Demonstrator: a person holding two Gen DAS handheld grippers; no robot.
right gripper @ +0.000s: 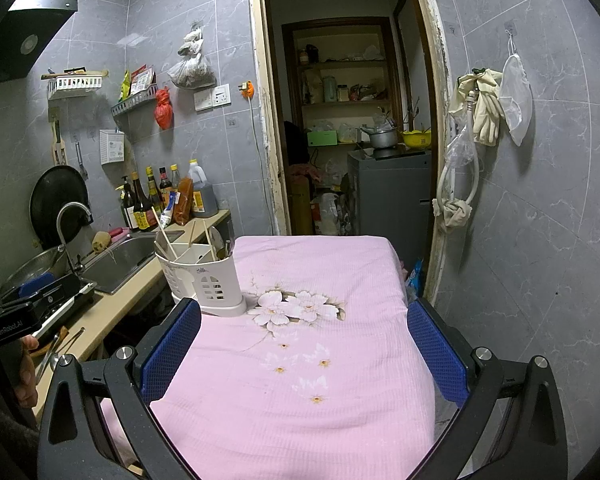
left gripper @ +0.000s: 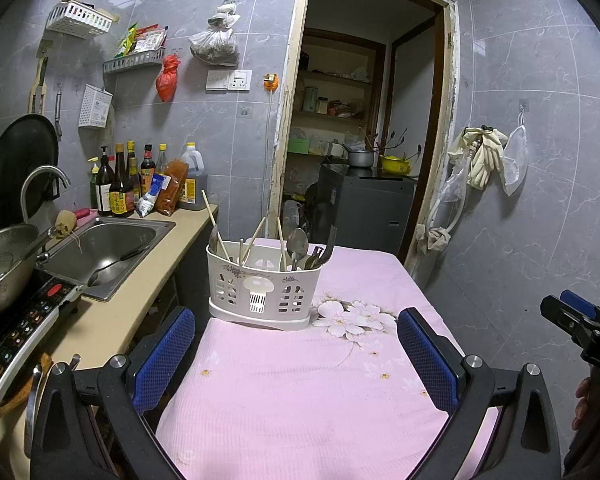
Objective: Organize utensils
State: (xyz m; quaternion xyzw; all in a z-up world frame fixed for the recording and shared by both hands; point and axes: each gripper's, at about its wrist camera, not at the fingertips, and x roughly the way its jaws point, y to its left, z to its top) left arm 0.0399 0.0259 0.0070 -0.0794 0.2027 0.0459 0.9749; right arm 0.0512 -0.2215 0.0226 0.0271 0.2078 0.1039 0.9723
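A white slotted utensil holder point(left gripper: 262, 286) stands on the pink flowered tablecloth point(left gripper: 300, 392), at its left side. It holds chopsticks point(left gripper: 212, 220), a spoon point(left gripper: 298, 246) and a fork point(left gripper: 324, 250). In the right wrist view the utensil holder point(right gripper: 202, 278) stands at the table's left edge. My left gripper point(left gripper: 296, 350) is open and empty, a little in front of the holder. My right gripper point(right gripper: 304, 346) is open and empty above the tablecloth point(right gripper: 312, 400), to the right of the holder.
A counter on the left carries a steel sink point(left gripper: 104, 248) with a utensil in it, an induction cooker point(left gripper: 24, 324), a metal bowl point(left gripper: 4, 268) and sauce bottles point(left gripper: 120, 188). An open doorway point(left gripper: 364, 140) lies behind the table. The grey tiled wall point(left gripper: 540, 200) is on the right.
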